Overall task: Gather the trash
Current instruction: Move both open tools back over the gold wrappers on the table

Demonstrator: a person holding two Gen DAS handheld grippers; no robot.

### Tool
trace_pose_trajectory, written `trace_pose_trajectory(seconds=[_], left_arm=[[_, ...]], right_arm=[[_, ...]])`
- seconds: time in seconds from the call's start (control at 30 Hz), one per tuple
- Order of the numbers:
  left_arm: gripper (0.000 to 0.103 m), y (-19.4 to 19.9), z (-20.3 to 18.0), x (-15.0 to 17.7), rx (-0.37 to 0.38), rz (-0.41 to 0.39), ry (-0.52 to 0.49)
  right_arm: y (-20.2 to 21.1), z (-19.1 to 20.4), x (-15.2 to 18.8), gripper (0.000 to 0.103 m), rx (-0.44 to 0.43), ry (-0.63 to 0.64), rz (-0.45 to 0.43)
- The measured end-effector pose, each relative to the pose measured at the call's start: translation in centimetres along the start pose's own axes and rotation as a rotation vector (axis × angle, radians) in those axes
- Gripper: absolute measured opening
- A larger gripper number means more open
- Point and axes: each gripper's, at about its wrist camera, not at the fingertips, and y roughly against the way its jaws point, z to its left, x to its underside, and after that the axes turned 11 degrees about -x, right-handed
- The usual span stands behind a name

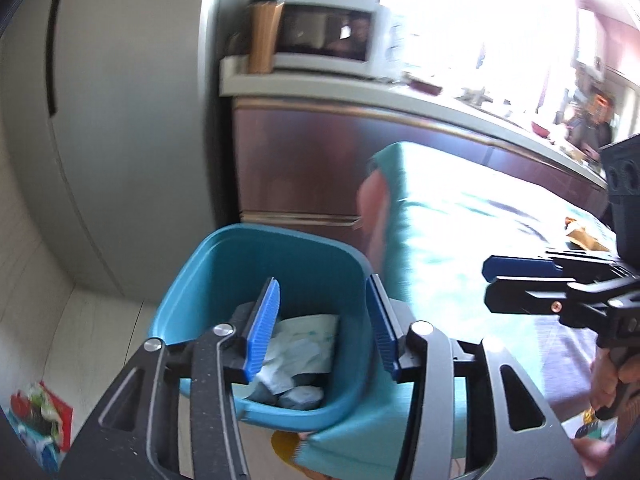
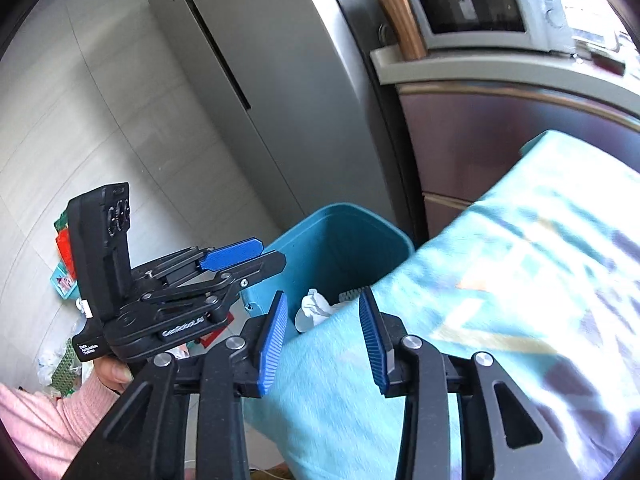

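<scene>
I see the bin [image 1: 224, 280] on the floor, just left of the desk [image 1: 460, 240]. Crumpled paper [image 1: 304, 348] lies in the bin. Behind both runs a counter [image 1: 360, 88] carrying a microwave [image 1: 332, 36]; a fridge [image 1: 120, 120] stands left of it. Packets [image 2: 66, 248] lie on the floor farther left.
</scene>
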Motion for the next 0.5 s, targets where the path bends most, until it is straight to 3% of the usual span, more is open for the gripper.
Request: trace_pose_trajectory(seconds=[0.2, 0.5], left_arm=[[0.051, 2.7, -5.0, -0.7, 0.122, -0.064, -0.085], [0.051, 3.9, -15.6, -1.1, 0.318, -0.077, -0.237]], right_arm=[[5.5, -1.4, 1.6, 0.039, 0.073, -0.033, -0.087], [15.3, -6.1, 5.4, 0.040, 0.281, -0.183, -0.227]])
